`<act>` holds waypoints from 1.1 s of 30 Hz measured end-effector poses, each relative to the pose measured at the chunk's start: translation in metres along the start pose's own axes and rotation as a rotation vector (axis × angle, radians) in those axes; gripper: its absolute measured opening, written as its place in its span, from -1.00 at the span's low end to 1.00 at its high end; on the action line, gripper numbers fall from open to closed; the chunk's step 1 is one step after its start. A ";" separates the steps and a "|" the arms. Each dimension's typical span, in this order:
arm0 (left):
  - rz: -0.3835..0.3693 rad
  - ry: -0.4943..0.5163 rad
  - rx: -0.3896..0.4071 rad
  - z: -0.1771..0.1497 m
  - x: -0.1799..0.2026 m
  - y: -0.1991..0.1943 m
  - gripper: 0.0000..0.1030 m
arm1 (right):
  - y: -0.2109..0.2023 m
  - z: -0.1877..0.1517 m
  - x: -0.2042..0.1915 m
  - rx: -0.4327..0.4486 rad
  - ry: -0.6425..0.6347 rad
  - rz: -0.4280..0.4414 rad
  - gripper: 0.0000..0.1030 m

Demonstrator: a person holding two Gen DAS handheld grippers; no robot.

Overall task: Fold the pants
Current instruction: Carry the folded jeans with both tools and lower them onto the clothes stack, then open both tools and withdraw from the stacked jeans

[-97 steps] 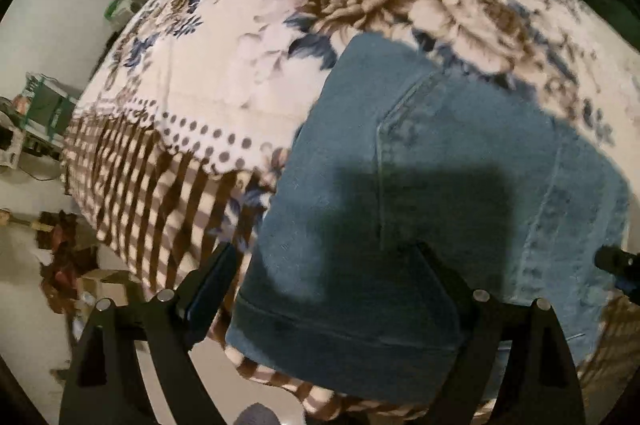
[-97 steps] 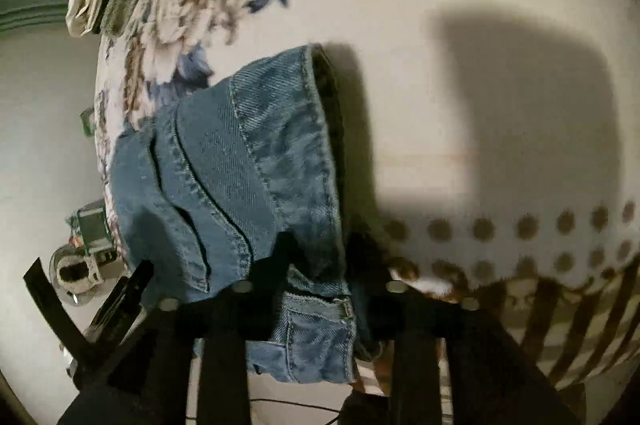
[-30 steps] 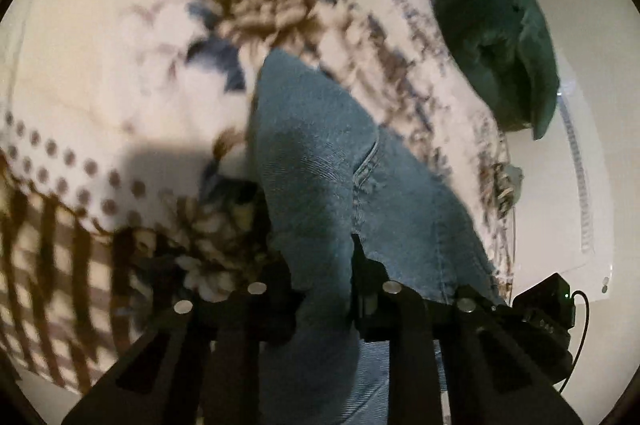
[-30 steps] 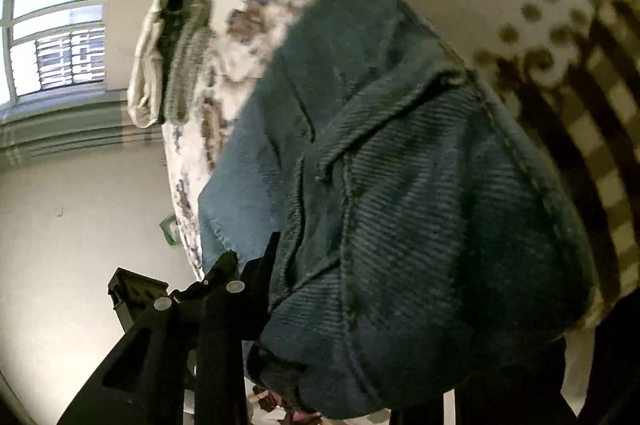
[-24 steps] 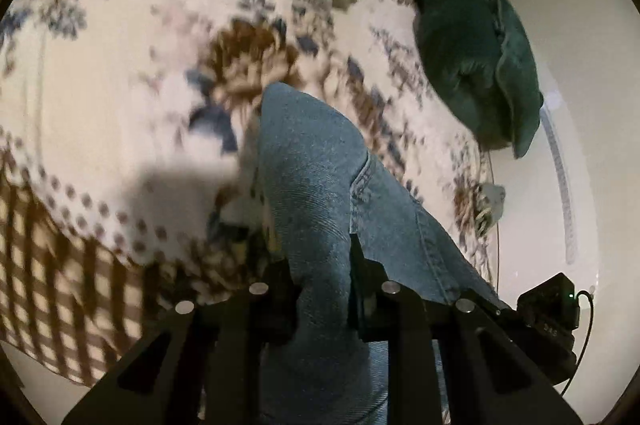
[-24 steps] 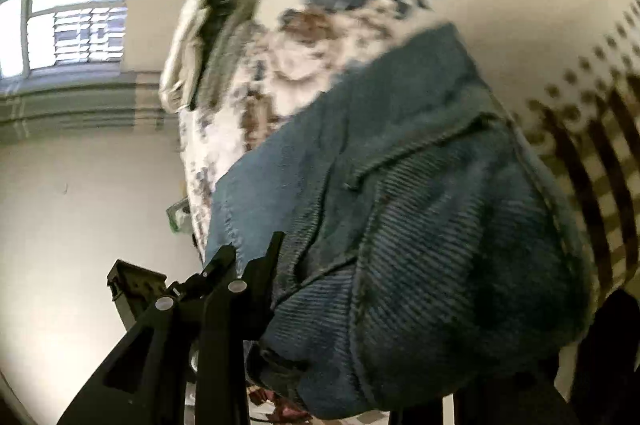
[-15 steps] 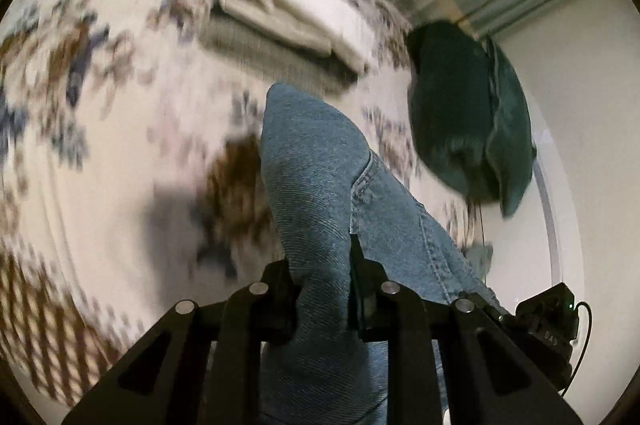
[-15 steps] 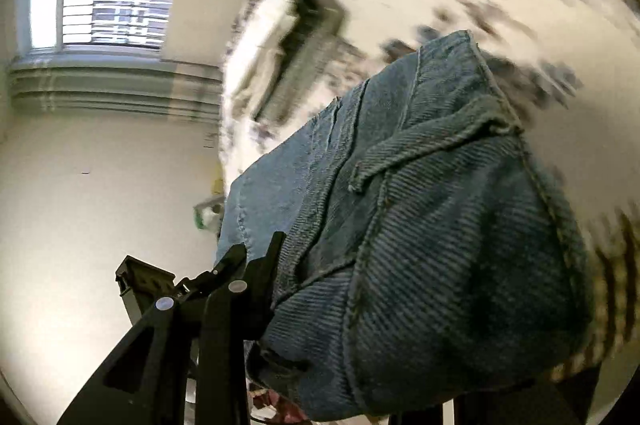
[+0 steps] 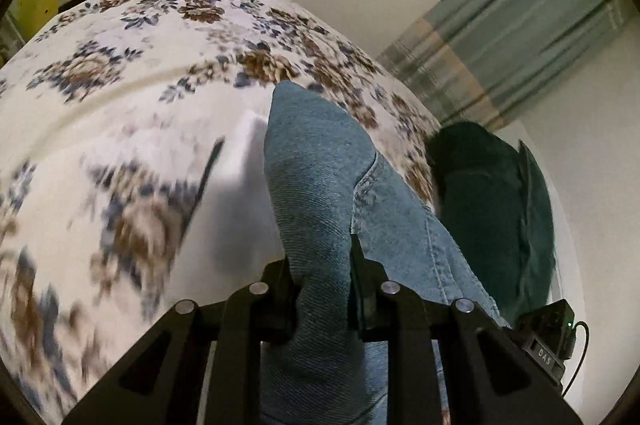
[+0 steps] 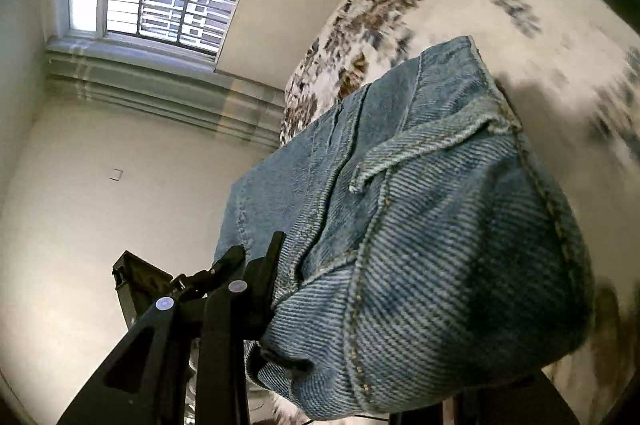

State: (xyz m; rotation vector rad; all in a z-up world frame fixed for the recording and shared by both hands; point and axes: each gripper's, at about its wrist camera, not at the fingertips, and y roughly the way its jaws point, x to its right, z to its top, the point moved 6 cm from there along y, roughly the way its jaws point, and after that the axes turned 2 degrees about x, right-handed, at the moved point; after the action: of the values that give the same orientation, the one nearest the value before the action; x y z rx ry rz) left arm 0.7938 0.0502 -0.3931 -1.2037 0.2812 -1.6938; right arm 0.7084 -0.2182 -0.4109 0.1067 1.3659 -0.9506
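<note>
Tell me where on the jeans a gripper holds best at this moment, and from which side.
On a thick folded edge, approached edge-on. The left gripper pinches the jeans on a rolled fold, a finger on each face; the right gripper clamps the stitched, seamed edge.

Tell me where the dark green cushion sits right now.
In the left wrist view, the dark green cushion lies at right on the floral bedspread, just beyond the blue denim pants, below the curtained window.

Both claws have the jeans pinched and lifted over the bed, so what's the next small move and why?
Probably carry the jeans forward and lower them onto the floral bedspread. The left claw and right claw each clamp denim, and the fabric hangs raised above the bed, not lying flat.
</note>
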 end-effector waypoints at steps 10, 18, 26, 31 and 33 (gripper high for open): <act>0.083 0.003 -0.103 0.000 -0.063 0.076 -0.43 | 0.120 0.041 0.071 -0.094 -0.063 -0.140 -0.20; 0.349 0.164 -0.093 -0.019 -0.028 0.027 -0.02 | 0.070 0.020 0.079 -0.106 -0.122 -0.339 0.33; 0.531 0.323 -0.008 -0.052 0.028 -0.044 0.78 | 0.001 0.011 0.016 0.001 -0.397 -0.698 0.94; 0.542 0.348 0.045 -0.060 0.062 -0.096 0.78 | -0.051 -0.001 -0.044 0.109 -0.516 -0.815 0.99; 0.547 0.374 0.072 -0.064 0.077 -0.119 0.78 | -0.073 -0.008 -0.065 0.135 -0.531 -0.831 0.99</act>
State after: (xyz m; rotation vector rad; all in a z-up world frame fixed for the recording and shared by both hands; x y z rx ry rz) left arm 0.6719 0.0228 -0.3009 -0.6634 0.7036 -1.4118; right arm 0.6625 -0.2272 -0.3245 -0.6182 0.8283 -1.6175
